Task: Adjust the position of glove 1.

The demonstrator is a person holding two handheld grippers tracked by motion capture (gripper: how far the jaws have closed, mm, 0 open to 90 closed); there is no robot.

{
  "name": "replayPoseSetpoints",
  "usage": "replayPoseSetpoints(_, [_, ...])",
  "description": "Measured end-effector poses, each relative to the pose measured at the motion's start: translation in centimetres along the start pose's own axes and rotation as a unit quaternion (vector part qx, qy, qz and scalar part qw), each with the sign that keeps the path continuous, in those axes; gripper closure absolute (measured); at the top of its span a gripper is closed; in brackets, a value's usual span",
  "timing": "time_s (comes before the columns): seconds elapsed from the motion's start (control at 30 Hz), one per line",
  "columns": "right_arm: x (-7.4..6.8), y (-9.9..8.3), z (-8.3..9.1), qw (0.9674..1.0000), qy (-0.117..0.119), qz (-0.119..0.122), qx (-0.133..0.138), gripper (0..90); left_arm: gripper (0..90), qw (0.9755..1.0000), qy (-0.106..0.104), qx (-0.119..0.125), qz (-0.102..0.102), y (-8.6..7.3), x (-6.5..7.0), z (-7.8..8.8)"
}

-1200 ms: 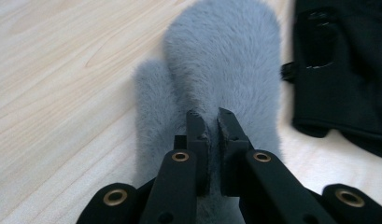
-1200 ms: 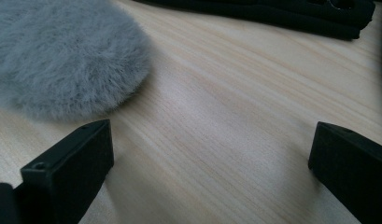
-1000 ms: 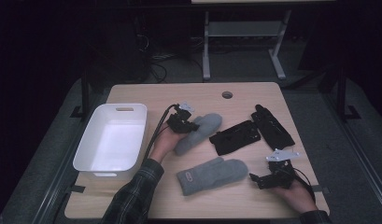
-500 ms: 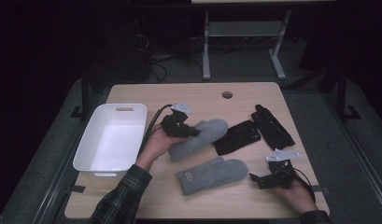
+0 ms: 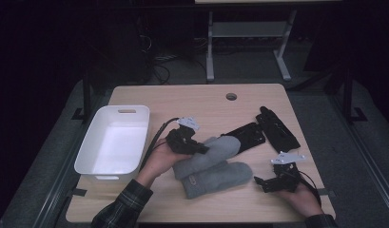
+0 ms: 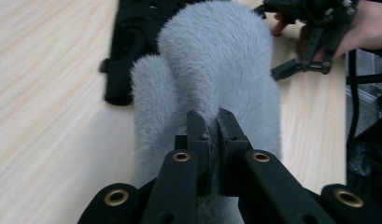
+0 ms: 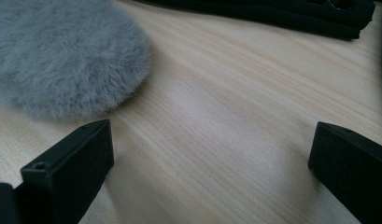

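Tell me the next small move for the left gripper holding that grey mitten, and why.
Probably carry it toward the white bin and let go there. The left gripper is shut on the upper grey mitten, which overlaps the second mitten; the right gripper rests open on the table.

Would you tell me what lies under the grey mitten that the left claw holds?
The held grey mitten overlaps the second grey mitten lying on the table. Whatever they cover stays hidden.
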State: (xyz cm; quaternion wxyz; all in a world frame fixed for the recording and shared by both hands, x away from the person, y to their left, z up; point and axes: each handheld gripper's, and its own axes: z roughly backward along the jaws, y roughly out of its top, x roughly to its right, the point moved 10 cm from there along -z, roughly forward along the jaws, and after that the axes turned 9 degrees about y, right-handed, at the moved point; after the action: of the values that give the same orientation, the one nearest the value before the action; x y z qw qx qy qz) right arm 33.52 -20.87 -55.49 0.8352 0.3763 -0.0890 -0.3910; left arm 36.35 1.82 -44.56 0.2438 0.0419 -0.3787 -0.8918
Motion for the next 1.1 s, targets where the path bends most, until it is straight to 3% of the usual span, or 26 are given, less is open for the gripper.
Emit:
replayPoseSetpoints(0.07, [0.0,0.0,0.0,1.0000,0.000,0.000,0.000,0.0,85.8,0.9999,-0.004,-0.001,-0.012,0.1,1.2,-0.2])
replayPoseSetpoints(0.3, [0.0,0.0,0.0,1.0000,0.000,0.000,0.000,0.0,85.8,0.9995,-0.011,-0.009,-0.027,-0.1,3.0,-1.6])
replayPoseSetpoints(0.4, [0.0,0.0,0.0,1.0000,0.000,0.000,0.000,0.0,85.8,0.9991,-0.013,-0.017,-0.037,-0.4,3.3,-2.4])
replayPoseSetpoints(0.6, [0.0,0.0,0.0,1.0000,0.000,-0.001,0.000,0.0,85.8,0.9990,-0.020,-0.022,-0.034,-0.5,4.1,-2.9])
replayPoseSetpoints(0.87, [0.0,0.0,0.0,1.0000,0.000,-0.001,0.000,0.0,85.7,0.9982,0.007,-0.036,-0.047,-1.3,4.0,-4.1])
replayPoseSetpoints(0.97, [0.0,0.0,0.0,1.0000,0.000,-0.001,0.000,0.0,85.6,0.9977,0.003,-0.044,-0.052,-1.9,4.3,-4.8])
replayPoseSetpoints(1.1, [0.0,0.0,0.0,1.0000,0.000,0.000,0.000,0.0,85.5,0.9956,0.012,-0.060,-0.070,-2.6,4.7,-5.5])
